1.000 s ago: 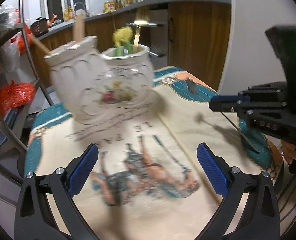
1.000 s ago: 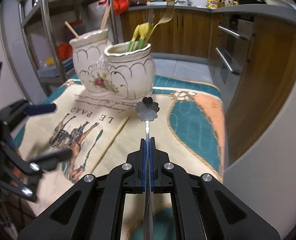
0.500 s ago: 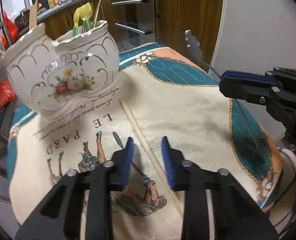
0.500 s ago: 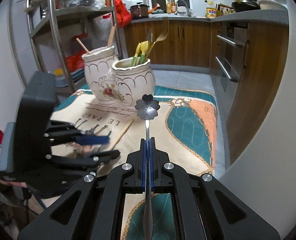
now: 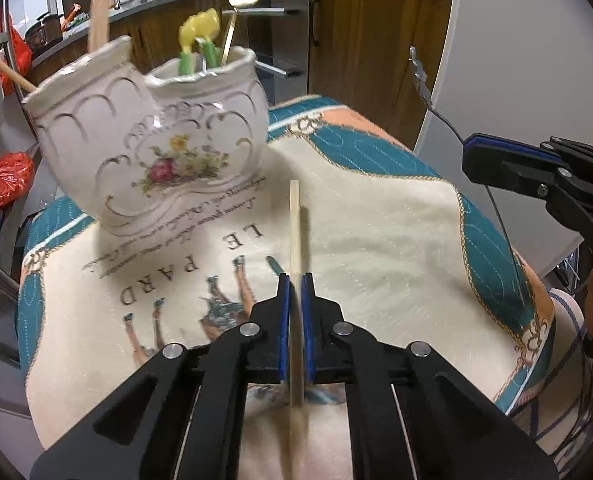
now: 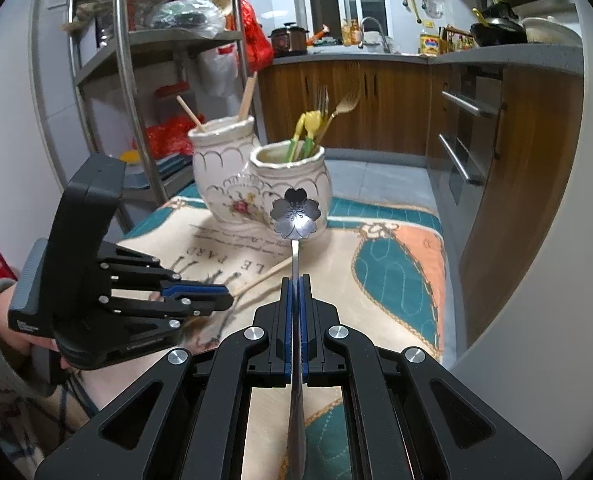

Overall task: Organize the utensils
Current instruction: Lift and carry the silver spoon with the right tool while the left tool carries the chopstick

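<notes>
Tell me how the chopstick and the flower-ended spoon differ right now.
The chopstick is pale, straight wood; the spoon is dark metal with a blossom-shaped end. The left gripper holds the chopstick, the right gripper the spoon. Both are clamped and point toward the ceramic holder.

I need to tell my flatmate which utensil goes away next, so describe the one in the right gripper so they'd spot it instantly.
Start at the cream double-pot holder on the printed cloth. In front of it, the right gripper pinches a thin metal spoon. Its dark, cherry-blossom-shaped bowl sets it apart from the plain chopstick in the left gripper.
</notes>
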`<action>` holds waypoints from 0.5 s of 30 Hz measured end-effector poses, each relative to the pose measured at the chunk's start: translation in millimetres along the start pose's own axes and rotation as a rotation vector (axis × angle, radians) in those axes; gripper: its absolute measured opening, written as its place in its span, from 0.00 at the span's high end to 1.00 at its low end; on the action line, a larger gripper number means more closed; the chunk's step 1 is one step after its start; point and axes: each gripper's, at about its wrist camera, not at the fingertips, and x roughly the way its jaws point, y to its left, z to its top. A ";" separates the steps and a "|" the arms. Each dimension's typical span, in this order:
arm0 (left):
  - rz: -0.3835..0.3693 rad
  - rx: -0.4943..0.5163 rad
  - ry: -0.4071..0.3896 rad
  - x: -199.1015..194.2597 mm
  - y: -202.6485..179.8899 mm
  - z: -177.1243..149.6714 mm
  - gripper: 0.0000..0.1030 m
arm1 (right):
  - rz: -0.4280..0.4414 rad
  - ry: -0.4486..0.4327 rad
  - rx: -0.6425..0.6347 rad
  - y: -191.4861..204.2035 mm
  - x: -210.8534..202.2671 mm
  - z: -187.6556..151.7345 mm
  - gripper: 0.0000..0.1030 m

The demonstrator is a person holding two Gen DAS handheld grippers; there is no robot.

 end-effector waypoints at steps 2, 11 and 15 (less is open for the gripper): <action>-0.006 0.005 -0.032 -9.6 4.7 -1.2 0.94 | 0.002 -0.016 -0.004 3.4 -1.9 2.2 0.96; -0.016 0.017 -0.253 -67.1 32.2 7.7 0.94 | 0.010 -0.106 -0.012 19.4 -0.5 32.1 0.96; 0.000 0.011 -0.350 -88.5 43.9 23.6 0.94 | 0.004 -0.151 -0.006 21.5 4.8 54.0 0.96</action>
